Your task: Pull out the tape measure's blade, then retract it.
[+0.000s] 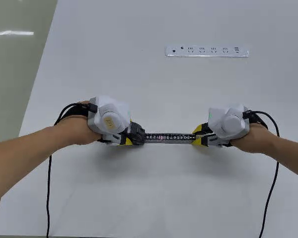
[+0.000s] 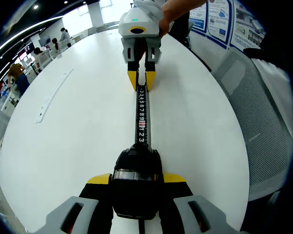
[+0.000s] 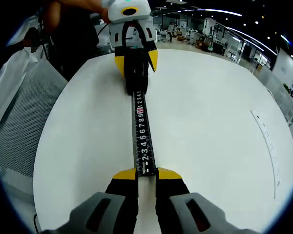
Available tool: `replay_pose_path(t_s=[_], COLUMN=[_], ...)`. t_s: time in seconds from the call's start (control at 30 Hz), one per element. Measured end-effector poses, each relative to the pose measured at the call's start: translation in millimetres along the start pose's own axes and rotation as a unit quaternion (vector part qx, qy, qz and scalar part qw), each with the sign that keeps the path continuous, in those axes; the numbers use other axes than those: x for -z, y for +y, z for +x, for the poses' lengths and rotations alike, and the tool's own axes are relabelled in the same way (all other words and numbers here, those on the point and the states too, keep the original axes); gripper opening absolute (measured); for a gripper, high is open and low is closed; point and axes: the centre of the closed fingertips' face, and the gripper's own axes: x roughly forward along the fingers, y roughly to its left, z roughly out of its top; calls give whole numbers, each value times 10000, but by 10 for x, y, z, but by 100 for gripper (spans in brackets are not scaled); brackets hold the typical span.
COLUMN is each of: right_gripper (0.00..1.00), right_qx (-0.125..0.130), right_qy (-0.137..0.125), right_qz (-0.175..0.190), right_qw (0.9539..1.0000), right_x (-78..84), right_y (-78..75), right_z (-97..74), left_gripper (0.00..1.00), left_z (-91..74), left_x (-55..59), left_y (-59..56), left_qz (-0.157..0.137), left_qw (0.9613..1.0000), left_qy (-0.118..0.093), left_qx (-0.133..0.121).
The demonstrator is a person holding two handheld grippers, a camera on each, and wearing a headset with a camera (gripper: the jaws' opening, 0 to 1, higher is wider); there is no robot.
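A black tape measure case (image 2: 137,183) sits between the yellow-tipped fingers of my left gripper (image 2: 136,179), which is shut on it; in the head view the case (image 1: 135,134) shows at that gripper (image 1: 130,137). The black blade (image 1: 170,137) with white numbers runs out to my right gripper (image 1: 197,137), low over the white table. In the right gripper view the blade (image 3: 142,131) ends between my right gripper (image 3: 146,173), which is shut on its tip. The left gripper view shows the blade (image 2: 141,114) stretching away to the right gripper (image 2: 143,78).
A white power strip (image 1: 206,51) lies flat at the far side of the white table (image 1: 154,193). Black cables (image 1: 48,183) trail from both grippers toward the near edge. A mesh chair (image 2: 263,117) stands beside the table.
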Motion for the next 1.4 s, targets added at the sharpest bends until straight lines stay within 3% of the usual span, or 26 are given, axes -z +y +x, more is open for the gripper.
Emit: replay_pose_path(t_s=[0.7, 1.4], right_gripper=[11, 11], right_qx=[65, 105], right_qy=[113, 182], right_qz=[74, 146], right_qw=[9999, 9997], right_x=[162, 339], right_y=[-36, 1], right_z=[-99, -334], left_gripper=[33, 33], left_z=[1, -2], left_x=[0, -5], left_y=[5, 7], left_qz=[10, 20], left_qw=[10000, 10000], left_qy=[15, 26], left_qx=[8, 18])
